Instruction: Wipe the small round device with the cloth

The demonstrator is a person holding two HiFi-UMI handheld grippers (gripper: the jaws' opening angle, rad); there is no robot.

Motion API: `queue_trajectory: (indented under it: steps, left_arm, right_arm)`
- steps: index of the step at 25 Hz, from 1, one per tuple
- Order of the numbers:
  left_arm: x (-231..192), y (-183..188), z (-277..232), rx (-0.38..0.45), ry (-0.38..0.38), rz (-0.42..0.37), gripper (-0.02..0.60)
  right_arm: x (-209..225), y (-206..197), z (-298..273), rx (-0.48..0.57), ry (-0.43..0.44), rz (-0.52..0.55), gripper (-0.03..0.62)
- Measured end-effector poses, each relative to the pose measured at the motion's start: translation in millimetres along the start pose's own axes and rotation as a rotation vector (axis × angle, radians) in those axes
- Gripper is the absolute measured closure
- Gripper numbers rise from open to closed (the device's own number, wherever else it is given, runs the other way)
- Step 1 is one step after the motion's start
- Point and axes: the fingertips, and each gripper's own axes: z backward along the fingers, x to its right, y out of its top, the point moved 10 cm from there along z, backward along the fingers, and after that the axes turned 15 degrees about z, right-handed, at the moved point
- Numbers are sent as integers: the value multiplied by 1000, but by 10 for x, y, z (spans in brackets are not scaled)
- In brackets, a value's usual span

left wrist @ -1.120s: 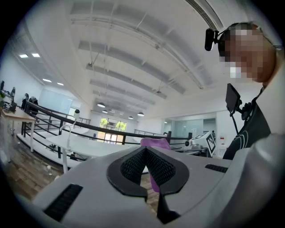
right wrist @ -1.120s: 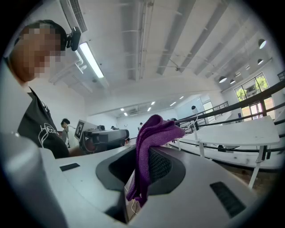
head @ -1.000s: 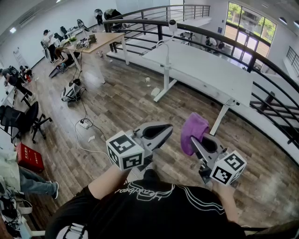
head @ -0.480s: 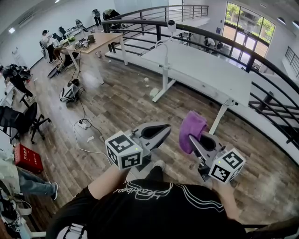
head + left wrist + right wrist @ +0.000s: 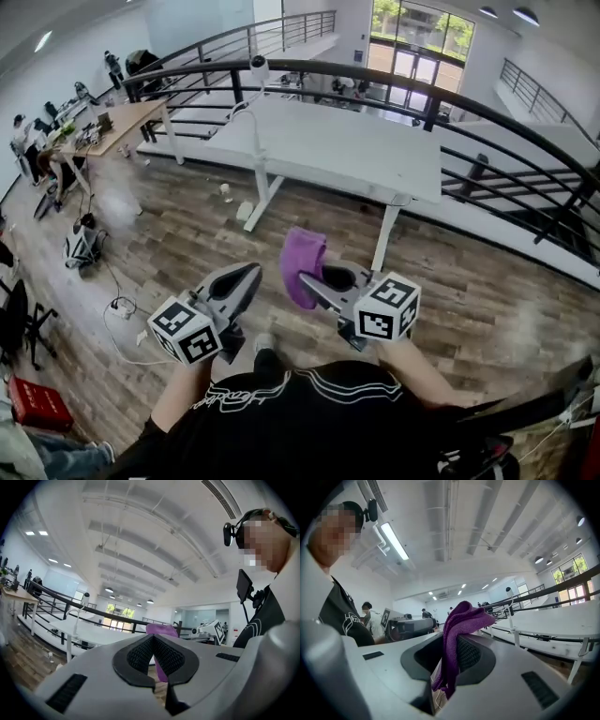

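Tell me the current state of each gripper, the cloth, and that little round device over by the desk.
left gripper: shut, empty.
right gripper: shut on the purple cloth.
purple cloth: bunched, pinched between the right jaws, end sticking up.
small round device: raised above the white desk's left end, untouched.

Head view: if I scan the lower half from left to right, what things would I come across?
Red crate → left gripper, jaws shut with nothing between them → purple cloth → right gripper, which pinches that cloth.
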Motion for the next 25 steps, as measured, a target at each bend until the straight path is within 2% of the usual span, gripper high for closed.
queue_trajectory:
  steps: [3, 8, 16, 22, 25]
  left_arm:
    - [-324, 165, -35, 4, 19, 29, 574]
    - [-1003, 699, -259, -36, -25, 14, 574]
    - [-2399, 1590, -670, -77, -42, -14, 574]
    - [-3336, 1985, -862, -119, -60, -16, 574]
    - [-3655, 2005, -934, -129, -70, 9, 574]
  right_arm:
    - [194, 6, -380, -31, 30, -32, 531]
    - [612, 140, -1078, -21, -9, -49, 532]
    - [1555, 239, -2392, -11, -34, -67, 531]
    - [2104, 165, -3227, -33, -64, -70, 532]
    - [2270, 96, -3442, -55, -79, -84, 531]
